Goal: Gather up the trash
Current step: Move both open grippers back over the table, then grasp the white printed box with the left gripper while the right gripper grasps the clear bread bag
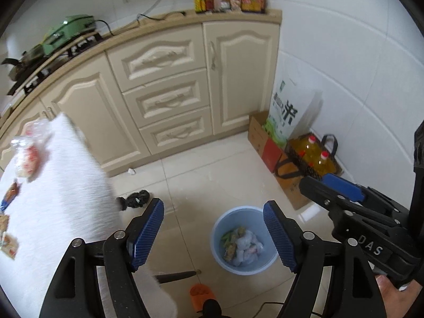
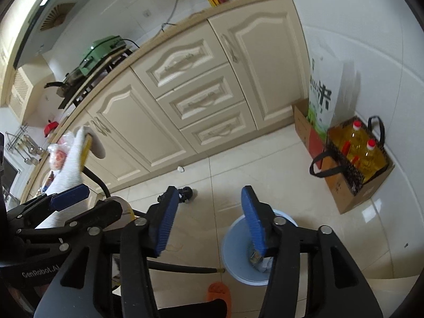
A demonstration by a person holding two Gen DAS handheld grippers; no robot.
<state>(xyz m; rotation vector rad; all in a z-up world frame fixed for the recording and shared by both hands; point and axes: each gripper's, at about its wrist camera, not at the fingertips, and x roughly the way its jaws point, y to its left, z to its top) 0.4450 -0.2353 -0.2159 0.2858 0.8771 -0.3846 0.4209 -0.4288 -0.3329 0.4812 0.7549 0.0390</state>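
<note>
A light blue trash bin (image 1: 220, 249) stands on the tiled floor and holds several crumpled wrappers and bags (image 1: 242, 246). My left gripper (image 1: 213, 234) is open and empty, above the bin. My right gripper (image 2: 209, 220) is open and empty, also above the bin (image 2: 233, 259); it shows at the right of the left wrist view (image 1: 341, 193). On the white-clothed table (image 1: 61, 201) at the left lie a clear plastic bag of snacks (image 1: 27, 151) and several small wrappers (image 1: 9, 193). A small white scrap (image 1: 131, 171) and a black clump (image 1: 135, 198) lie on the floor by the cabinets.
Cream cabinets (image 1: 164, 90) with a countertop run behind. A rice bag (image 1: 287, 111), cardboard boxes (image 1: 258, 132) and a bag of oil bottles (image 1: 315, 156) stand along the right wall. An orange slipper (image 1: 201, 292) and a table leg (image 1: 177, 275) are near the bin.
</note>
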